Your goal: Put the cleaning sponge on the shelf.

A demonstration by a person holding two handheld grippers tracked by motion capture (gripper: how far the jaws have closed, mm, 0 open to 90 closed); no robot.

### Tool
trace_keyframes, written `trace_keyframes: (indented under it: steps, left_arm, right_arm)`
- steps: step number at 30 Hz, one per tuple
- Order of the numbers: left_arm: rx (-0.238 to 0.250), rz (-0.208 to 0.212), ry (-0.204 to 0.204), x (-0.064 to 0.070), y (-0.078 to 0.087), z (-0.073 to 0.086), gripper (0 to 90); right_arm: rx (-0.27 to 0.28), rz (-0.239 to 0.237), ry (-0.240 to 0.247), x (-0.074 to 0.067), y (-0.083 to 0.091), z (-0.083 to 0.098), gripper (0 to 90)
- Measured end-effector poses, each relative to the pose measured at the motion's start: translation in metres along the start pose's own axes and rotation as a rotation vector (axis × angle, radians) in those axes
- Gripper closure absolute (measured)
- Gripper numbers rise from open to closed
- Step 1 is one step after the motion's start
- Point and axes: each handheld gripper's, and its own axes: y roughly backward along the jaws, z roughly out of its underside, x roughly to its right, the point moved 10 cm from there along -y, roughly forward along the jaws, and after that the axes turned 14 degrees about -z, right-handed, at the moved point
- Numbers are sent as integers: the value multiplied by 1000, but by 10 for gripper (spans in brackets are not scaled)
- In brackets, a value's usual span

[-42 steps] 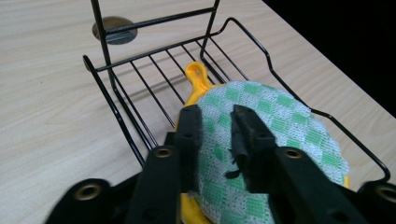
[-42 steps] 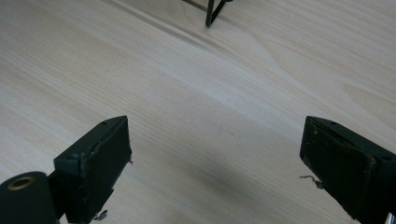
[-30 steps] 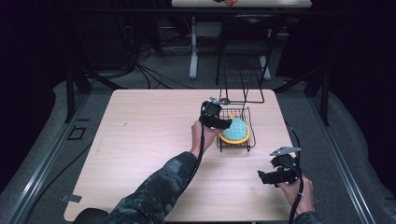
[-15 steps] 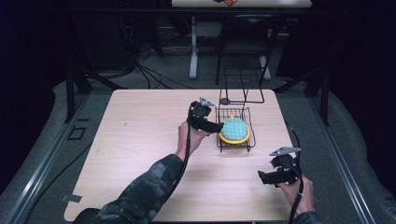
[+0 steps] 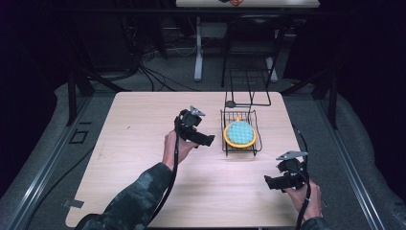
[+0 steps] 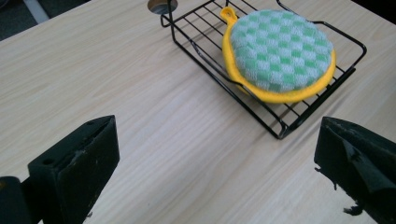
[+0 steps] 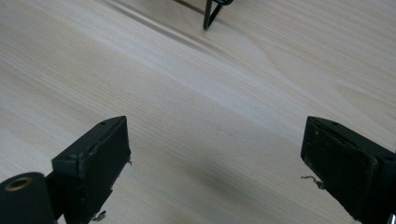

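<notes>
Tabletop (image 5: 143, 158): pale wood grain, with the wire basket standing toward its far right part.
Wire basket (image 5: 226, 139): black, low-walled and rectangular; a taller black wire frame (image 5: 249, 86) rose just behind it at the tabletop's far edge.
Pot holder (image 5: 240, 133): round, green-and-white chequered with a yellow rim and a small yellow loop, it lay flat inside the wire basket and covered most of its floor; in the left gripper view the pot holder (image 6: 280, 51) had its loop toward the basket's far corner.
Left gripper (image 5: 203, 140): held in the person's left hand (image 5: 175, 148), it stood just beside the wire basket on the basket's left, pointing toward it but not touching it.
Left jaws: wide apart with nothing between them; in the left gripper view the wire basket (image 6: 280, 133) lay ahead of them over bare wood.
Right gripper (image 5: 269, 182): held in the person's right hand (image 5: 306, 199), it sat nearer the person than the wire basket and a little to its right, well apart from it.
Right jaws: spread wide and empty in the right gripper view, over bare wood, with a bit of black wire at the top edge.
Sleeve (image 5: 136, 196): dark patterned fabric, on the left forearm, reaching diagonally toward the wire basket.
</notes>
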Motion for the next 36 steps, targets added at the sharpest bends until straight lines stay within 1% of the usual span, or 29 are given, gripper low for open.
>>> trace_keyframes:
  steps: [3, 6, 8, 11, 13, 16, 18, 22, 29, 30, 32, 35, 36]
  left_arm:
    - [3, -13, -3, -9, 8, 7, 0]
    - [6, -23, 9, -19, 17, 16, 0]
    - [8, -29, 13, -24, 21, 20, 0]
    - [8, -43, 26, -32, 27, 31, 0]
    - [0, -58, 22, -38, 30, 42, 0]
    - [-17, -70, 33, -46, 33, 57, 0]
    - [-25, -82, 48, -52, 36, 67, 0]
    - [-53, -101, 55, -63, 43, 89, 0]
    - [-85, -133, 80, -79, 54, 124, 0]
    - [-90, -140, 95, -81, 56, 130, 0]
    - [-102, -145, 98, -84, 58, 140, 0]
    - [-100, -147, 112, -88, 59, 151, 0]
    - [-94, -146, 108, -89, 59, 153, 0]
  right_arm:
    - [-2, 2, -1, 0, 0, 0, 76]
    - [-1, 3, 2, -1, 0, 0, 76]
    - [0, 4, 1, -1, 0, 0, 77]
    - [-1, 4, 1, -2, -1, 0, 77]
    - [-3, 5, 1, -2, -1, 0, 77]
    - [3, 3, 2, -2, -1, 0, 78]
    - [3, 3, 1, -2, -1, 0, 78]
    - [-4, 4, 5, -2, -1, 0, 79]
    - [-6, 2, 7, -3, -3, 1, 80]
    - [-5, 2, 7, -3, -3, 1, 80]
    - [-8, 1, 8, -3, -4, 1, 80]
    - [-20, 1, 10, -3, -4, 2, 80]
    - [-21, 0, 9, -3, -4, 2, 80]
